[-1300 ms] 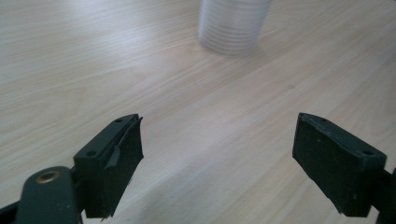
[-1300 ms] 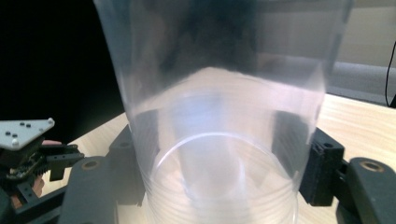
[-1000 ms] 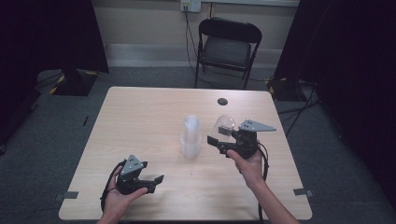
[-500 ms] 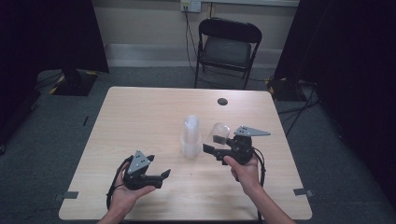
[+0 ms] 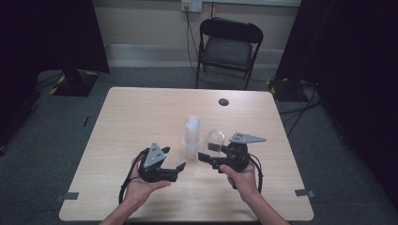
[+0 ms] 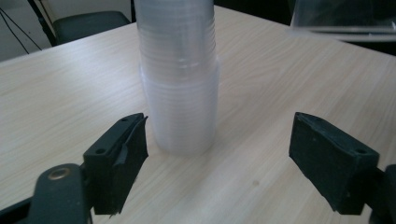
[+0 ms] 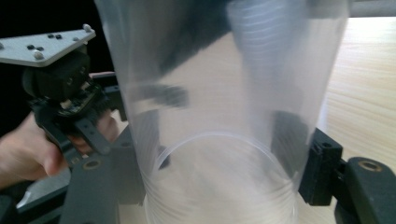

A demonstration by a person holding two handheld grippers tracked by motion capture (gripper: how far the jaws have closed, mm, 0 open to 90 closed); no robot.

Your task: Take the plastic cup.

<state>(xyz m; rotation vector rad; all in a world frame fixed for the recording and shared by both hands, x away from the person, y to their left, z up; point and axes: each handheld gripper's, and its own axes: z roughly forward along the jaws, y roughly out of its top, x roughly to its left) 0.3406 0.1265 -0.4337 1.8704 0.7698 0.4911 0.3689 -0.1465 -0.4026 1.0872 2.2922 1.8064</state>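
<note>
A tall stack of clear plastic cups [image 5: 191, 135] stands upright at the middle of the wooden table [image 5: 136, 112]. My left gripper [image 5: 174, 161] is open, just left of and nearer than the stack. In the left gripper view the stack [image 6: 180, 84] rises just beyond the wide-apart fingers [image 6: 119, 163]. My right gripper [image 5: 210, 152] is shut on a single clear cup [image 5: 215, 139], held off the table right of the stack. In the right gripper view that cup [image 7: 219, 107] sits between the jaws, and the left gripper [image 7: 60, 88] shows beyond it.
A small black disc [image 5: 223, 101] lies on the table near its far edge. A black folding chair [image 5: 227, 47] stands behind the table. Grey tape marks [image 5: 302, 192] sit at the near corners. Bare wood lies to the far left and far right.
My left gripper has moved right and forward, closing in on the stack. My right gripper has sunk a little toward the near edge with the cup still in it.
</note>
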